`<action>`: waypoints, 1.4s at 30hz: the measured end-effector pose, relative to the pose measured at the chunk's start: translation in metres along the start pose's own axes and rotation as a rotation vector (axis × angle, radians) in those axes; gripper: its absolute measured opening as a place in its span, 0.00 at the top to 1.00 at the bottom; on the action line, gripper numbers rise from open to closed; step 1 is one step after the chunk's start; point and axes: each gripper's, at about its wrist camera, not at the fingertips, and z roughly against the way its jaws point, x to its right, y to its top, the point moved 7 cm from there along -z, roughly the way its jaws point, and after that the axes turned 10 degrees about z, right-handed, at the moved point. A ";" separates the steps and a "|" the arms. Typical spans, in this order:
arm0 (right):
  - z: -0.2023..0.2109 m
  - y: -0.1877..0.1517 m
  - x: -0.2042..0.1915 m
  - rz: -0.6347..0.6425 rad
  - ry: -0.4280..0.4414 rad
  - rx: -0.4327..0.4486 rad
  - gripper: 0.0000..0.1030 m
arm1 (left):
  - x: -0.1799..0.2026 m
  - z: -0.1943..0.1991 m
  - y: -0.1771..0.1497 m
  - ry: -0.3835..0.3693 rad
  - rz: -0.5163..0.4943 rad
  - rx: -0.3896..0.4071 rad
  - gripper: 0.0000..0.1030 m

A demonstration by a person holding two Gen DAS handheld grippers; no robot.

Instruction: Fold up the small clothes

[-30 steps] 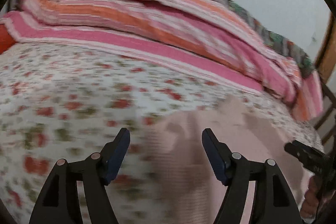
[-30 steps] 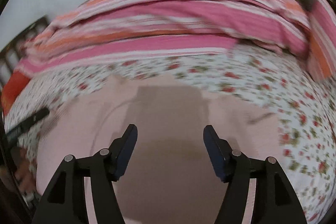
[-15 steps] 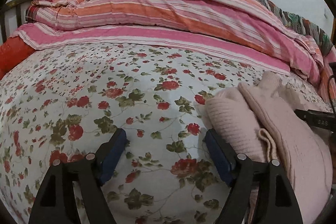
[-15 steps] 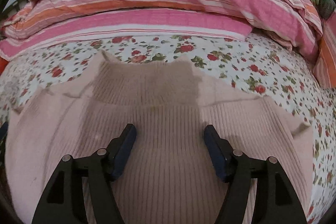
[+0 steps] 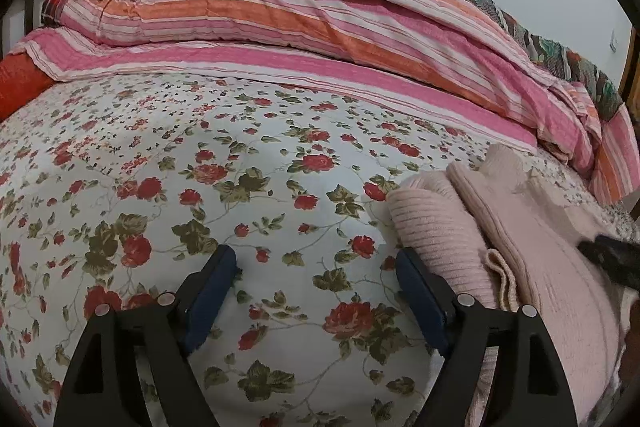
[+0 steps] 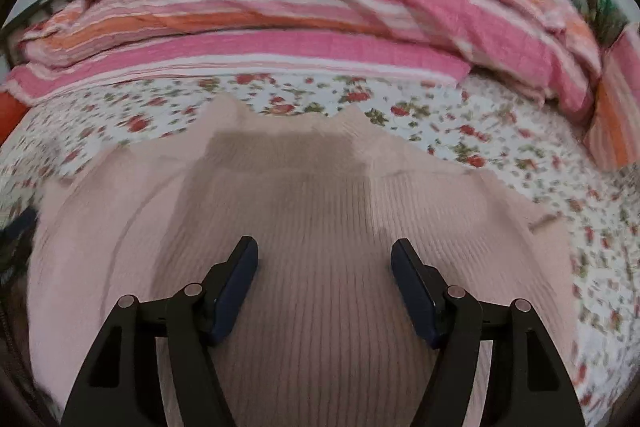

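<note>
Left gripper (image 5: 316,291) held low over the floral bedsheet (image 5: 224,195), pointing toward the striped quilt (image 5: 304,27), fingers spread wide with nothing between them, only printed roses showing in the gap. Right-hand fingertip (image 5: 418,289) just beside the folded edge of the pink ribbed sweater (image 5: 532,259), contact not clear. Sweater lying to the right of this gripper on the sheet, with a rolled sleeve nearest the finger and a cuff edge tucked beside it. At the far right of the sweater, a dark blurred tip of the other tool, too smeared to read. Right gripper (image 6: 324,281) poised directly above the middle of the sweater (image 6: 312,227), aimed toward its collar, fingers set wide apart and gripping nothing; a shadow falls on the collar area ahead of them. Sweater spread flat on the bedsheet (image 6: 500,131), collar toward the quilt (image 6: 320,15), sleeves folded in at both sides. Right view smeared by motion. No legible brand, label or writing on the sweater, the bedding or the tools in either view.
</note>
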 end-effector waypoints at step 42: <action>0.116 -0.127 0.114 -0.303 0.176 0.206 0.35 | 0.074 0.036 -0.048 -0.319 0.312 -0.149 0.73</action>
